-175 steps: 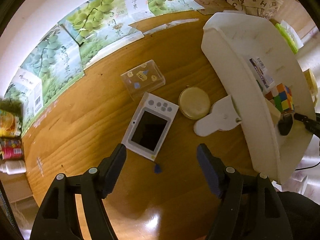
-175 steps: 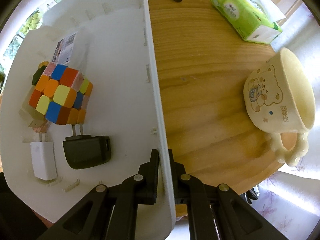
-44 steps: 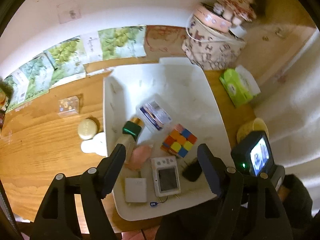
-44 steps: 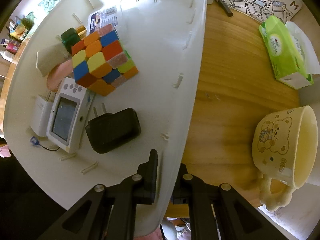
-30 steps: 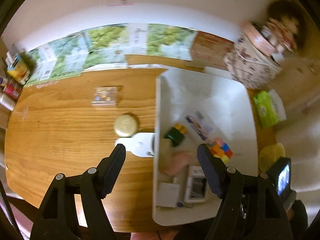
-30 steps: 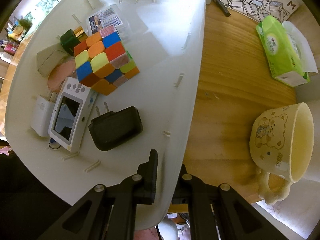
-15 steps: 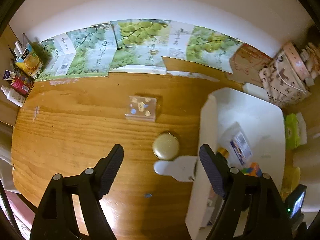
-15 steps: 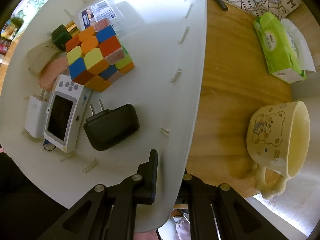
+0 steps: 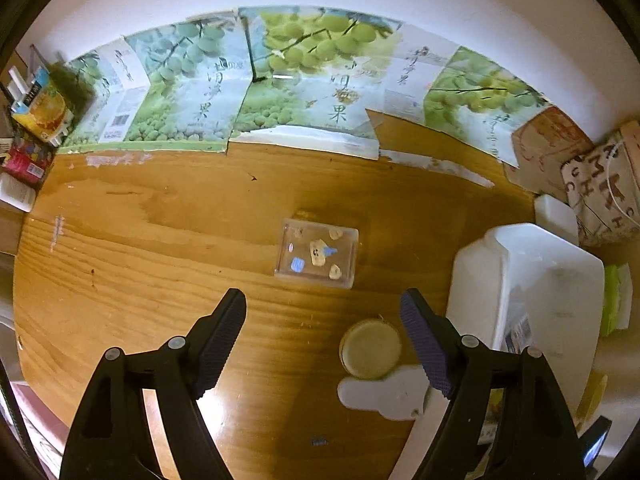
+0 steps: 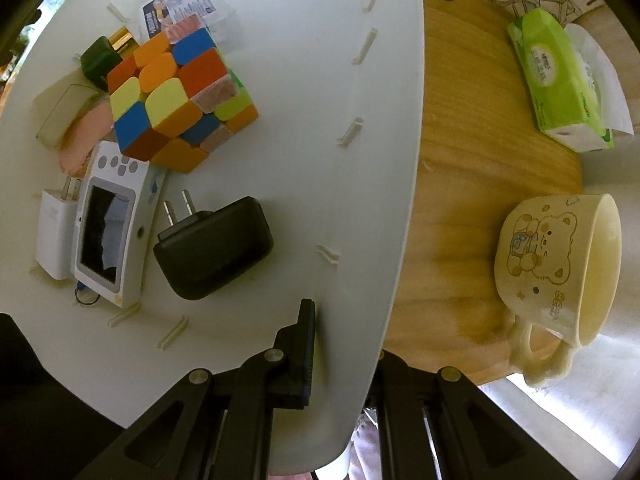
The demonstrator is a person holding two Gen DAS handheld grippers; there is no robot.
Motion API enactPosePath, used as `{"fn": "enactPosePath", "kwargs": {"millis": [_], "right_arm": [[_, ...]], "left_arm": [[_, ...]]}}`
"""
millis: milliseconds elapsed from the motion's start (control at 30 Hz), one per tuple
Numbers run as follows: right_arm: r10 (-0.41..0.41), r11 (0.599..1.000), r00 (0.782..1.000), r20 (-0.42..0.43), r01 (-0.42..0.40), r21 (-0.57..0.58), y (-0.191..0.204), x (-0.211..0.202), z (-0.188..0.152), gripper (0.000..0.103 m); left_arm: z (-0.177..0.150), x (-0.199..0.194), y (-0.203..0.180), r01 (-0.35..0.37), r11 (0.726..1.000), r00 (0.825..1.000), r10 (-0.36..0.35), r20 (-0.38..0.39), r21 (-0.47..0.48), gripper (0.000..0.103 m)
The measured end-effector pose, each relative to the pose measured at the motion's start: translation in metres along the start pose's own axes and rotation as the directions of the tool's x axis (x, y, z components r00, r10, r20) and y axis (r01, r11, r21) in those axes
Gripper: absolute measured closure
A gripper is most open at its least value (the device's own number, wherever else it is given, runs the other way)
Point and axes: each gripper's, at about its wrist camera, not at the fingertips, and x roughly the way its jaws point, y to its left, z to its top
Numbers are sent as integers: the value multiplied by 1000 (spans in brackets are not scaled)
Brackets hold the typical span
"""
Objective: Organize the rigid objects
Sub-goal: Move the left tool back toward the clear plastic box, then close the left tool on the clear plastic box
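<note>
While my right gripper [image 10: 344,344] clamps the white tray's [image 10: 372,184] rim, the puzzle cube [image 10: 180,104] lies inside. My left gripper [image 9: 323,334] hangs open above the bench [image 9: 160,248], near the round tin [image 9: 370,349].

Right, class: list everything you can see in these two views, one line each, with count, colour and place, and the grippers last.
Bin: one, white, on the table.
Puzzle cube: one, multicoloured, in the bin.
Handheld device: one, white, in the bin.
Black charger: one, in the bin.
White charger: one, in the bin.
Clear box: one, on the table.
Round tin: one, cream, beside the bin.
Mug: one, cream, right of the bin.
Tissue pack: one, green.
Left gripper: black, open.
Right gripper: black, shut on the bin wall.
</note>
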Motion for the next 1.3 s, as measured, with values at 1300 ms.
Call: {"fn": "enactPosePath", "kwargs": {"millis": [1300], "right_arm": [[-20,1000,996,-87,22,20,10,26,9,89]], "left_arm": [[26,92,23,18,994,986,-35,-162,-104,34]]}}
